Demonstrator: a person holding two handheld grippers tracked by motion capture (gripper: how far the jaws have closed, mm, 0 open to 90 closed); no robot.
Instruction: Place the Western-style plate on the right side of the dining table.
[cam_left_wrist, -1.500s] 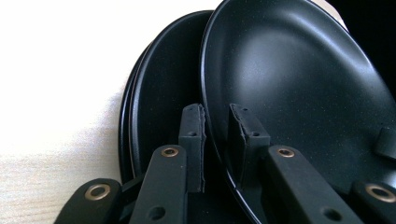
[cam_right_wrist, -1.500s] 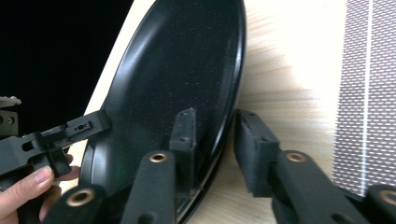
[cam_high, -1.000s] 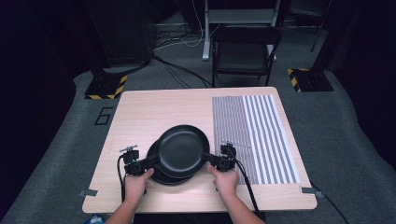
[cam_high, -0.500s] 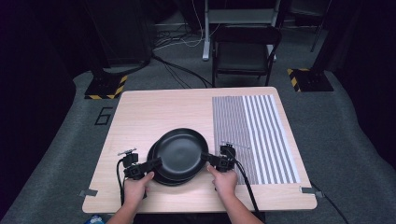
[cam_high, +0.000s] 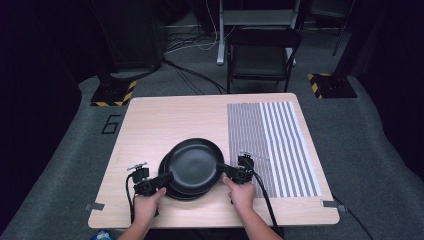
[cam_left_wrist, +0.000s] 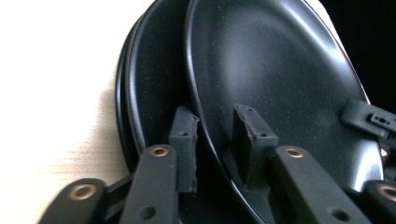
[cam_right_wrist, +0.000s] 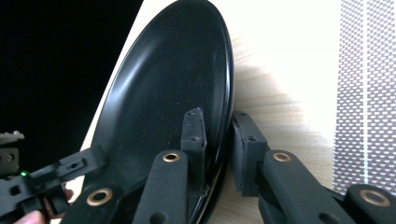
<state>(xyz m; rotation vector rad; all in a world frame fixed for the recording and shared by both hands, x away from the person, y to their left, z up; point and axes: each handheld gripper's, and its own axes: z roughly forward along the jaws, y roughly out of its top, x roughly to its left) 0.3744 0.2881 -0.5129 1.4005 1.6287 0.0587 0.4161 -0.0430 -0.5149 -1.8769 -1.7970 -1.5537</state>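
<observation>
A person stands at the near edge of a light wooden table and holds a two-jaw gripper in each hand. Toward the front of the table lies a stack of black plates, and the top plate is raised a little off the lower plates, shifted toward the right and back so that the lower rims show at the left and front. The left gripper reaches in from the left and its jaws are closed on the top plate's near-left rim; in the left gripper view one pad sits under the rim and the other on the plate's inner face, with the lower plates beside it. The right gripper pinches the opposite rim in the same way, one pad inside and one outside the edge. A striped grey mat covers the right part of the table, just beside the right gripper.
</observation>
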